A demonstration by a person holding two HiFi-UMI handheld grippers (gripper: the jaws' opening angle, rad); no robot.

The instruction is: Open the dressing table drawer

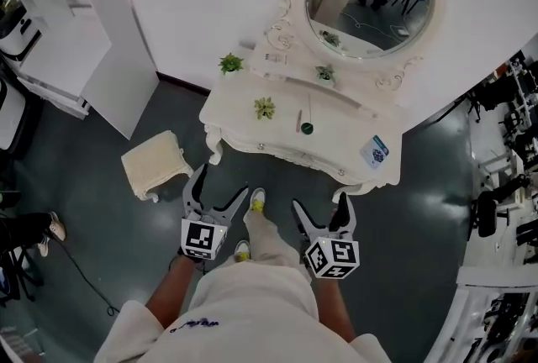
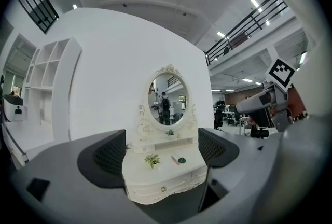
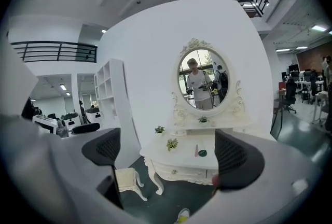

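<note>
Left gripper (image 1: 220, 186) and right gripper (image 1: 320, 203) are held with jaws spread and empty, well short of the table (image 1: 336, 128), whose drawer (image 1: 277, 153) is seen shut at its front

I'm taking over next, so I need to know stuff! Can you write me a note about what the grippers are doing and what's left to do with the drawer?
Left gripper: open, empty, held in front of the dressing table, not touching it.
Right gripper: open, empty, beside the left one.
Drawer: looks shut, and its knob is untouched.
Done: nothing yet; the person only stands facing the table.
Left: step closer, grip the knob, pull the drawer out. The stool stands off to the left, probably not in the way.
</note>
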